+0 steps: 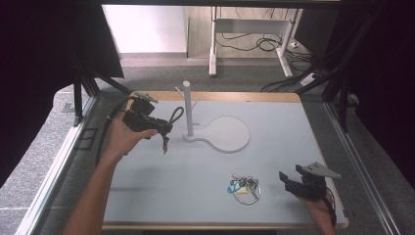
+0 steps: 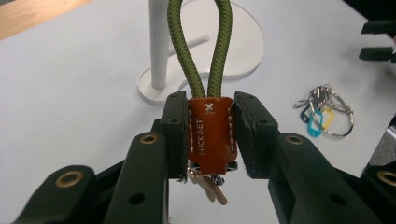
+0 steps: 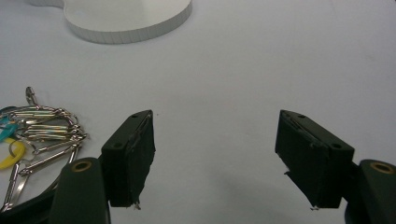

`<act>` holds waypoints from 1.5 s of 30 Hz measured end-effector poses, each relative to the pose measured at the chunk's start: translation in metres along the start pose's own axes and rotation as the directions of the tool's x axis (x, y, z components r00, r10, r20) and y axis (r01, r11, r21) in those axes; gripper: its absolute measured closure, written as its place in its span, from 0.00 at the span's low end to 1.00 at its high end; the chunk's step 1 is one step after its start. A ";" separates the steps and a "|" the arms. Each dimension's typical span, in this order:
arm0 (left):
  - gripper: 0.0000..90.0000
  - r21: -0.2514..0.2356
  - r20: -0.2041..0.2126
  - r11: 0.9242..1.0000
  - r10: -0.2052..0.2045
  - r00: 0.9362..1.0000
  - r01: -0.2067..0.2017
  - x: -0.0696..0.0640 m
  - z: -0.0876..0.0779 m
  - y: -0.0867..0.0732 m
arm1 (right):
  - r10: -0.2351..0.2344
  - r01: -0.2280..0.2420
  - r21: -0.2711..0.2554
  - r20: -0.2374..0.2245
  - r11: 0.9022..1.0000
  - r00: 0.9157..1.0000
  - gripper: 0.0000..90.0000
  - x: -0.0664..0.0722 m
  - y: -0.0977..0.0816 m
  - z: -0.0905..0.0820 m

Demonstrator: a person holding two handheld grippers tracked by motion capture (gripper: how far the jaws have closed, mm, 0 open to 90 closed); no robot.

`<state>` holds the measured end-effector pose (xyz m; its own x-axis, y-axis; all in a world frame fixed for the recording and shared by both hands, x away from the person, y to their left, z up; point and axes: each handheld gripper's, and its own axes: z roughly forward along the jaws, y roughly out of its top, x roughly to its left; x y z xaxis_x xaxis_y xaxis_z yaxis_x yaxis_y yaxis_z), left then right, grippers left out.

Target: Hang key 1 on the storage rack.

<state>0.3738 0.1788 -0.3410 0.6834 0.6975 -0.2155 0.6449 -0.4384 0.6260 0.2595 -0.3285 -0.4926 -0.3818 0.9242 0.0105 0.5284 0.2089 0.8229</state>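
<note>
Left hand-held gripper [image 2: 208, 135] is clamped on the brown leather tab of a key fob [image 2: 211, 137], held up off the desk [image 1: 161, 196] with its green cord loop [image 2: 201, 46] pointing ahead toward the white stand [image 1: 188, 108]. Just beyond that gripper's tips the stand's upright post rises from a flat rounded base, and a short peg sticks out from the post. By the look of it the work is about halfway: the fob is picked up and carried close to the post, but the loop is not yet over a peg, so hanging and letting go are left.

Right hand-held gripper [image 3: 217, 158] rests low with its jaws wide apart and nothing between them. Just off its left jaw lies a second key bunch [image 1: 244, 188] on a large metal ring, with teal and yellow tags; it lies on the desk untouched, likely next in turn.

Small keys [image 2: 208, 186] dangle below the leather tab. Stamped on the tab is a white cross mark and, along its length, letters that read roughly "HCKAET"; I cannot be sure of each one.
</note>
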 end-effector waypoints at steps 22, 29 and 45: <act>0.74 -0.043 -0.031 0.999 -0.007 0.999 0.005 0.008 -0.022 0.023 | 0.001 -0.001 0.014 -0.012 1.000 1.000 0.32 0.002 -0.001 0.005; 0.74 -0.047 -0.037 0.999 -0.010 0.999 0.009 0.010 -0.025 0.027 | 0.003 -0.002 0.022 -0.018 1.000 1.000 0.32 0.003 -0.003 0.008; 0.74 -0.063 -0.054 0.997 -0.038 0.998 0.035 0.019 -0.030 0.037 | -0.003 0.003 0.012 -0.016 1.000 1.000 0.32 0.002 -0.001 0.005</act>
<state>0.4003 0.1929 -0.2995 0.6388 0.7434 -0.1983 0.6455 -0.3777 0.6638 0.2619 -0.3257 -0.4965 -0.3951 0.9185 0.0174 0.5362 0.2152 0.8162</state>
